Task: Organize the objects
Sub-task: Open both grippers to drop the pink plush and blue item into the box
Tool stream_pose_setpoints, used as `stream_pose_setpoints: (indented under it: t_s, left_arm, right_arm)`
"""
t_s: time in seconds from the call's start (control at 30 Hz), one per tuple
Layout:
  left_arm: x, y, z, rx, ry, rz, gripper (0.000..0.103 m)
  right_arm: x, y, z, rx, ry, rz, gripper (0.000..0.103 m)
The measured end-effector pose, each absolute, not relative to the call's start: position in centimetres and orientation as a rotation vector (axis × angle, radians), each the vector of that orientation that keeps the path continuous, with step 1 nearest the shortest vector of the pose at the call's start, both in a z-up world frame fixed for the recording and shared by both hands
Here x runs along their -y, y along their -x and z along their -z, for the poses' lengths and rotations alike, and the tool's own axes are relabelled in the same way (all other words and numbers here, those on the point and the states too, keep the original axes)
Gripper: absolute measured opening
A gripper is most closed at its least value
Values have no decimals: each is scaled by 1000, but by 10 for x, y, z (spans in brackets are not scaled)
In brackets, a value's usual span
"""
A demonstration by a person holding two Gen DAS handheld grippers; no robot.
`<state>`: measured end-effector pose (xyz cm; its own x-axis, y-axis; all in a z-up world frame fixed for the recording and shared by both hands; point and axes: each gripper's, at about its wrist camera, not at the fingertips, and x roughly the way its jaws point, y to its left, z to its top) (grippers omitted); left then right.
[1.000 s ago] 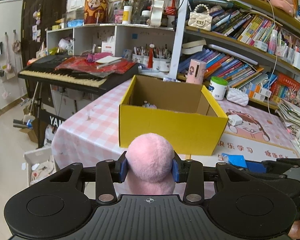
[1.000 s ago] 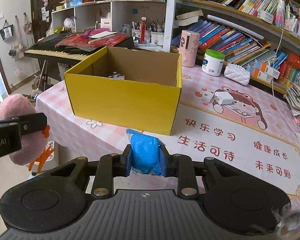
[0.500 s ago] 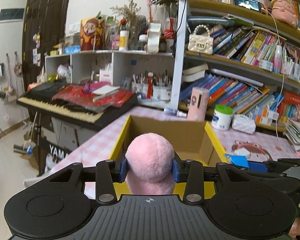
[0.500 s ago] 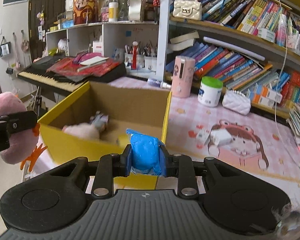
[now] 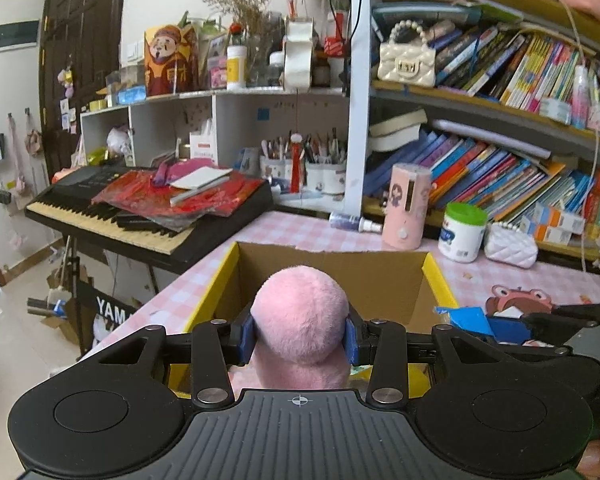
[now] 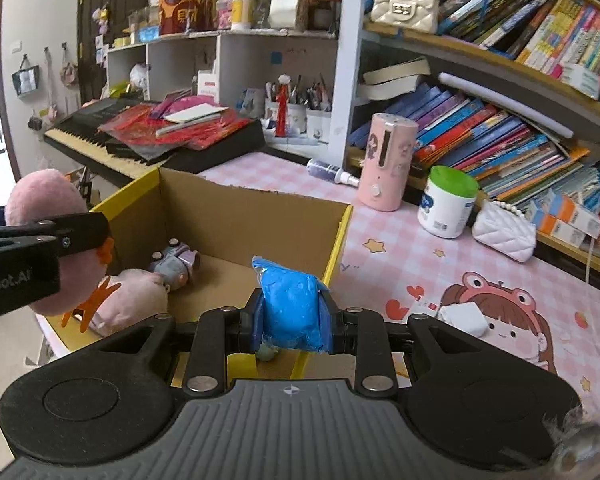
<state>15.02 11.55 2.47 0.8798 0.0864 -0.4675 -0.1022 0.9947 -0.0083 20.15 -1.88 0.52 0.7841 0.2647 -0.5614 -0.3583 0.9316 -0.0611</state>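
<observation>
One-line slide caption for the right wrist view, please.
Right tongs holding a blue packet over the yellow box, where soft toys lie.

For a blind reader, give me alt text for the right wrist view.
The right gripper clamps a blue packet above a yellow box holding plush toys. At left, the left gripper holds a pink plush over the box; a cluttered bookshelf stands behind.

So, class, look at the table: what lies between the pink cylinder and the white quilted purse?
A white jar with a green lid stands between the pink cylinder and the white quilted purse, on the pink checked tablecloth. Both wrist views show it.
</observation>
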Motion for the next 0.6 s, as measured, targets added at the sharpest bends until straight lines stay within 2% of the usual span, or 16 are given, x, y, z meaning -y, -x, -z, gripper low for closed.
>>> stream_pose_setpoints:
  t_s: [0.3, 0.6]
  left_arm:
    - [-110, -178, -10, -540, 13, -122, 39]
    - [-113, -194, 1, -598, 41, -126, 40]
  right_arm:
    - [9, -222, 3, -530, 245, -395, 25]
    - [7, -237, 9, -562, 247, -435, 25]
